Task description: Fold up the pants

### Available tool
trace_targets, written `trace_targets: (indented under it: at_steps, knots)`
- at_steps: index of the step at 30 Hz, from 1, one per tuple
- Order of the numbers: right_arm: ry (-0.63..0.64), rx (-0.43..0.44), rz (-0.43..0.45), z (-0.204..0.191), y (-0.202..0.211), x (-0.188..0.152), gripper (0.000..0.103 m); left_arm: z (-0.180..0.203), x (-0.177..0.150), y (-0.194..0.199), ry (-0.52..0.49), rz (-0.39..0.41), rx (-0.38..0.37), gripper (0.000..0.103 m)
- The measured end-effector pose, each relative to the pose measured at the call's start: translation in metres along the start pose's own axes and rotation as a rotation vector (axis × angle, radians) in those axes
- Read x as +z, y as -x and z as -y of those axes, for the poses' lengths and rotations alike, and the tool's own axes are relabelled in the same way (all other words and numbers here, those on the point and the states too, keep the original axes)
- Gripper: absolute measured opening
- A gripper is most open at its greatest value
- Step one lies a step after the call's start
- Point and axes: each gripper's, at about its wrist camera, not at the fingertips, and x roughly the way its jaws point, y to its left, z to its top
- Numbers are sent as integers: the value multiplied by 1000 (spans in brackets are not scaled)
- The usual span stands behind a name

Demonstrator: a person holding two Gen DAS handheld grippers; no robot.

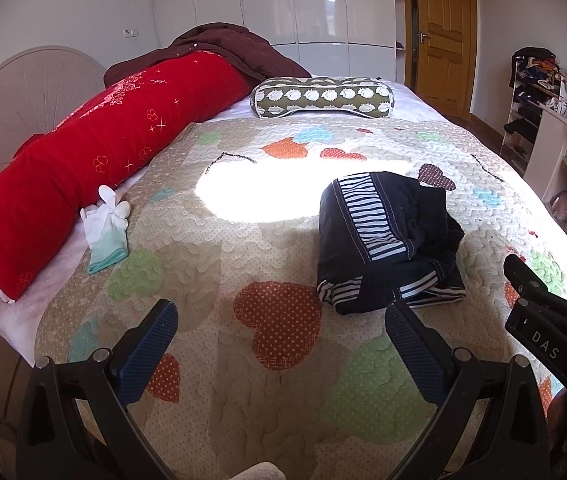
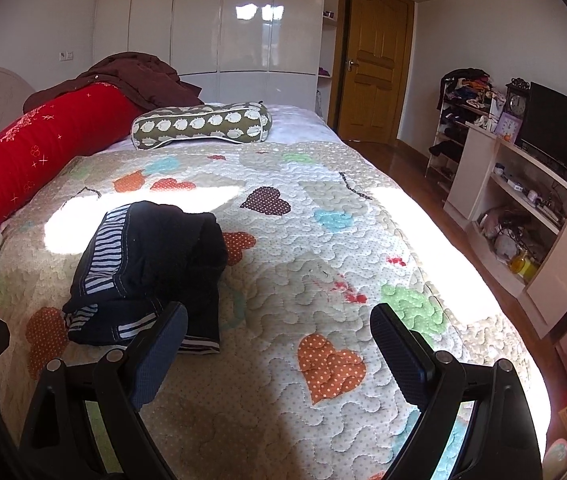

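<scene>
The dark navy pants (image 1: pixel 387 240) with blue-and-white striped side panels lie bunched in a folded heap on the heart-patterned quilt (image 1: pixel 243 360). My left gripper (image 1: pixel 281 322) is open and empty, hovering over the quilt just short of the pants, its right finger near their front edge. In the right wrist view the pants (image 2: pixel 147 268) lie to the left. My right gripper (image 2: pixel 279 322) is open and empty over bare quilt (image 2: pixel 323 264), its left finger overlapping the pants' near corner. The right gripper's body also shows in the left wrist view (image 1: pixel 551 316).
A long red bolster (image 1: pixel 83 160) runs along the bed's left side with a dark maroon blanket (image 1: pixel 223 52) behind it. A green patterned pillow (image 1: pixel 323 98) lies at the back. White gloves (image 1: pixel 105 228) lie near the bolster. Shelving and a TV (image 2: pixel 563 148) stand to the right.
</scene>
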Motion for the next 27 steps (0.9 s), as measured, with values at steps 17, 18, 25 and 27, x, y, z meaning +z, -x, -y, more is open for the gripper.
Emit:
trace_targets:
  at_steps: [17,18,25,27]
  knots:
    - [49,9,-11,-12,5,-8,96,-2,-6,-9,35,-59,-52,103]
    - [53,9,-19,-13,3,-9,96,-2,-6,-9,33,-60,-45,103]
    - [87,-1,-40,-23,0,-10,96,-3,-11,-15,35,-75,-34,103]
    - [105,-9,-41,-26,-1,-11,96,-4,-10,-17,43,-78,-35,103]
